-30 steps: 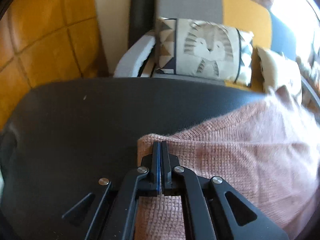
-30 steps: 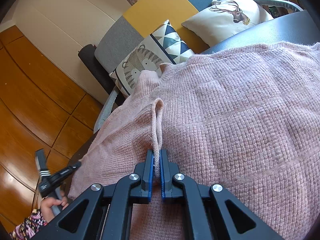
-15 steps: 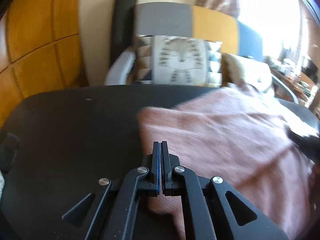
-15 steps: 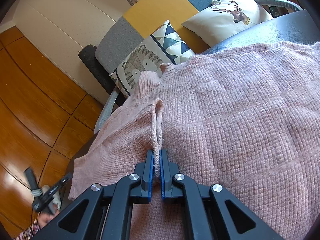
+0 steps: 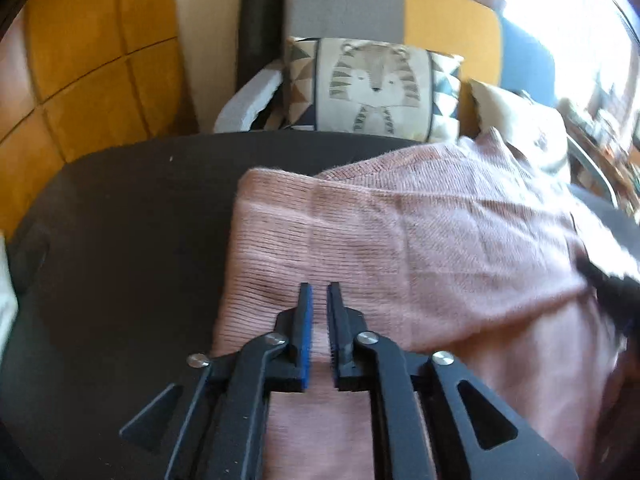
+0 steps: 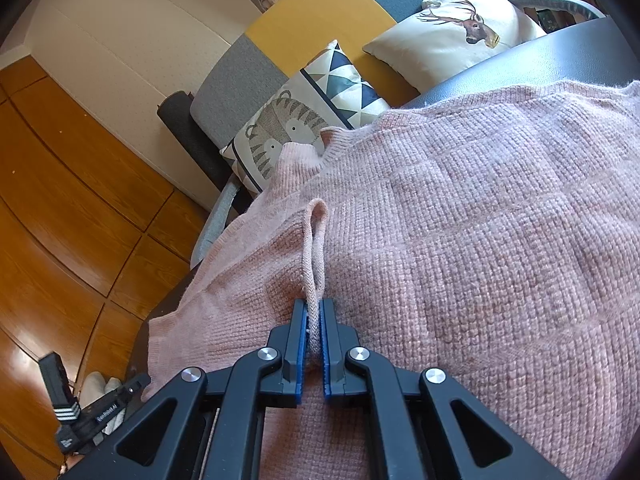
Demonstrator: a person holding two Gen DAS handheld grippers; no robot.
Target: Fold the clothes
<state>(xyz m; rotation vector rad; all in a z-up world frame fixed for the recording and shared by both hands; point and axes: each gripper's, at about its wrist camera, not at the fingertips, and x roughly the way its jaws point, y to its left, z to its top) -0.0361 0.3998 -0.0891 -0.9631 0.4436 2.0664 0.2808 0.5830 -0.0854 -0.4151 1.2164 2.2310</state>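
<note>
A pink knitted sweater lies spread on the black table, with one side folded over onto itself. My left gripper hovers over that folded part. Its jaws are opening: a narrow gap shows between the pads, which do not press on the knit below. In the right wrist view the sweater fills the table. My right gripper pinches a raised ridge of the knit, and its jaws are just starting to ease apart. A dark blur at the right edge of the left view is the right tool.
Behind the table stands a sofa with a tiger cushion and a deer cushion. Wooden floor lies beyond the table's left edge. Bare black tabletop stretches to the left of the sweater.
My left gripper carried the sweater's edge across onto the body, making a fold, and its jaws have parted. The right gripper has stayed in place, pinching the ridge.
</note>
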